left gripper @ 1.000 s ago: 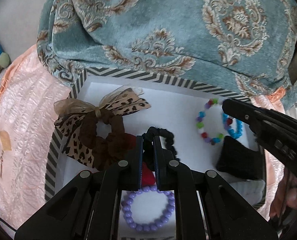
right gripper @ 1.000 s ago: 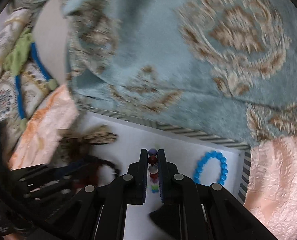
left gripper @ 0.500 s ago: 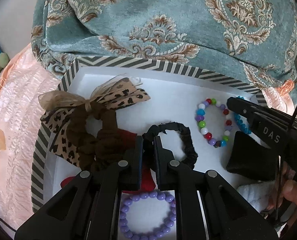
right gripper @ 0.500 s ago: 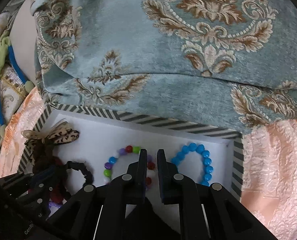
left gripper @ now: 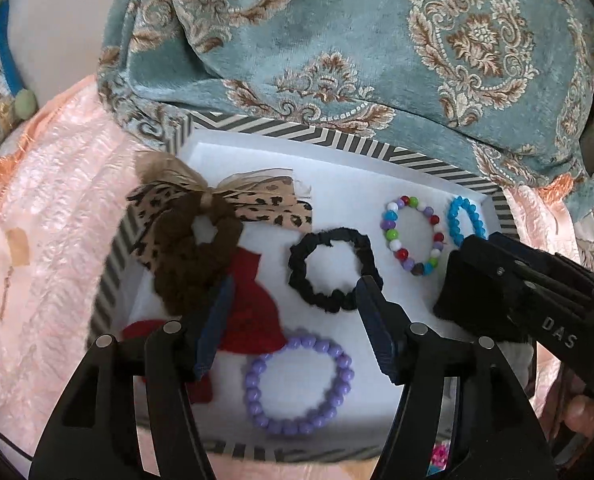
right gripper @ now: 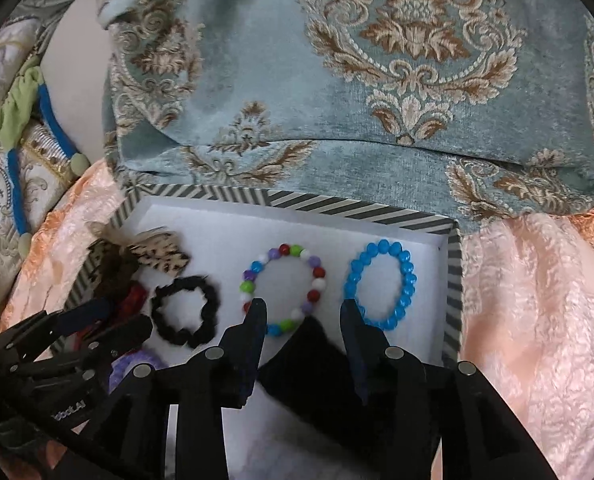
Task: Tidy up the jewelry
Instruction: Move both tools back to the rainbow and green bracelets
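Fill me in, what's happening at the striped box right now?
A person is sorting hair ties and bracelets in the striped box, a hand-held gripper in each hand. The left hand-held gripper is opening above the black scrunchie, which lies flat on the box floor. The right hand-held gripper is opening just in front of the multicolored bead bracelet, beside the blue bead bracelet. Neither holds anything. A purple bead bracelet and a leopard-print bow scrunchie also sit in the box.
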`<state>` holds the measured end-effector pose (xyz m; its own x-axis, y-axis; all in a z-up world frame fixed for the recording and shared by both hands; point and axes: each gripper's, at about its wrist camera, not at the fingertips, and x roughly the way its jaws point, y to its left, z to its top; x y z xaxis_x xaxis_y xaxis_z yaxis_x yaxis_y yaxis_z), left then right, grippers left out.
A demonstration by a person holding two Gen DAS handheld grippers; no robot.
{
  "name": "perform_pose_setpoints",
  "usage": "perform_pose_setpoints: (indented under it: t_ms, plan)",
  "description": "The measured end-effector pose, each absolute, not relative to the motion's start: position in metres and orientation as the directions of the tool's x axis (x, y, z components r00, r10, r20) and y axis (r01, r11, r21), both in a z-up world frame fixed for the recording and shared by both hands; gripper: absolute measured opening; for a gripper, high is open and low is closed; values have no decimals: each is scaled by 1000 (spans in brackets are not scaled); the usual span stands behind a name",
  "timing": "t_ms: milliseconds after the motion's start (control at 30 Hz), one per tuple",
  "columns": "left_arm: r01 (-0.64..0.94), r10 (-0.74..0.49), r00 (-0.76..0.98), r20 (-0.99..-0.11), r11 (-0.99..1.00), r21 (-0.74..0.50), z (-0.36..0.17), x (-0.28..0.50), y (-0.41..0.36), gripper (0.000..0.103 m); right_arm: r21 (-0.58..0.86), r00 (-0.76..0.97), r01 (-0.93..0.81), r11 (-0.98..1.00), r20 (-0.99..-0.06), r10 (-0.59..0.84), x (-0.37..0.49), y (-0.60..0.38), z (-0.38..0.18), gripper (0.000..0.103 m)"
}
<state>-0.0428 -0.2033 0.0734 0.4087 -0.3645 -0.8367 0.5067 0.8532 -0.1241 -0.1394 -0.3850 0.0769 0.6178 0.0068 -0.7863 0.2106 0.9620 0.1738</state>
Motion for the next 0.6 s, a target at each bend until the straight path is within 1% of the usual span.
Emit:
perform_pose_setpoints:
  t_ms: [100,267,600]
  plan:
    - [504,-358,436,-826,857,-105,81,-51,-196,63,164,628,205,965,-778,-1,-151,-378,85,42]
    - [497,-368,461,-807,861,-109,94,-65,-182,63,165,645,198,966,-764,-2,-176,-367,97,42]
    - [519,-377,532,-758,853,-61,121,-113,-162,63,165,673,178,970,-740,2,-225,-340,117,45]
